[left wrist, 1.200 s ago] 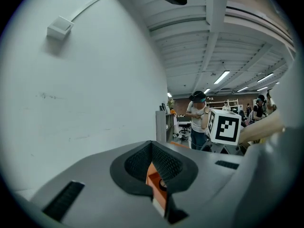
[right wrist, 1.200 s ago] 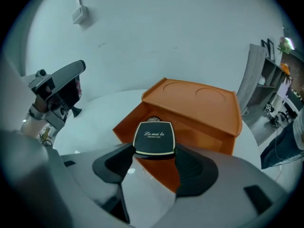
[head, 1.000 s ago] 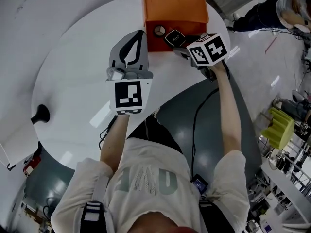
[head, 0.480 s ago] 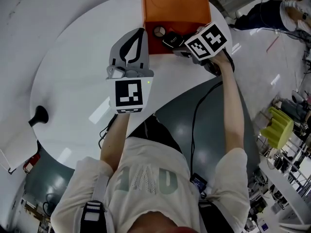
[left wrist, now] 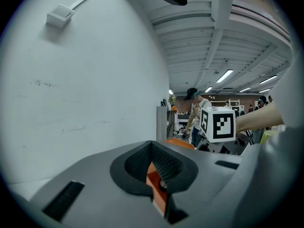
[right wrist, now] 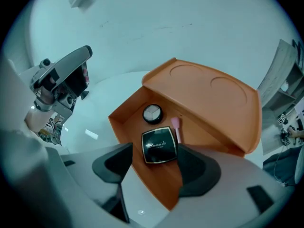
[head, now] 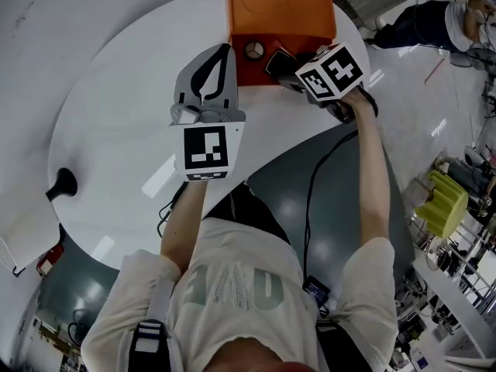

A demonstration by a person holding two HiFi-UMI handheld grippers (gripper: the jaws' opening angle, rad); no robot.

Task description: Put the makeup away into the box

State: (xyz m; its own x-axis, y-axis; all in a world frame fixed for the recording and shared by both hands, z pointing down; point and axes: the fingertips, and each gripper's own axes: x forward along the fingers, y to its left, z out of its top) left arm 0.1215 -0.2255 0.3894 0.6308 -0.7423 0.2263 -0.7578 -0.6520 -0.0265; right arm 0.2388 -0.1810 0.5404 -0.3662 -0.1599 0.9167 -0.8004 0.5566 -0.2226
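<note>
Right gripper point(right wrist: 156, 151) hangs over orange box point(right wrist: 124, 127), jaws apart; black compact point(right wrist: 159, 145) lies inside between them, not pinched. Left gripper point(left wrist: 152, 144) jaws together, holding nothing.

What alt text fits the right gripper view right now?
The right gripper holds its grey jaws open over an open orange box on a white table, a square black compact lying between them. Deeper in the box sit a round eyeshadow pan and a pink-tipped brush.
</note>
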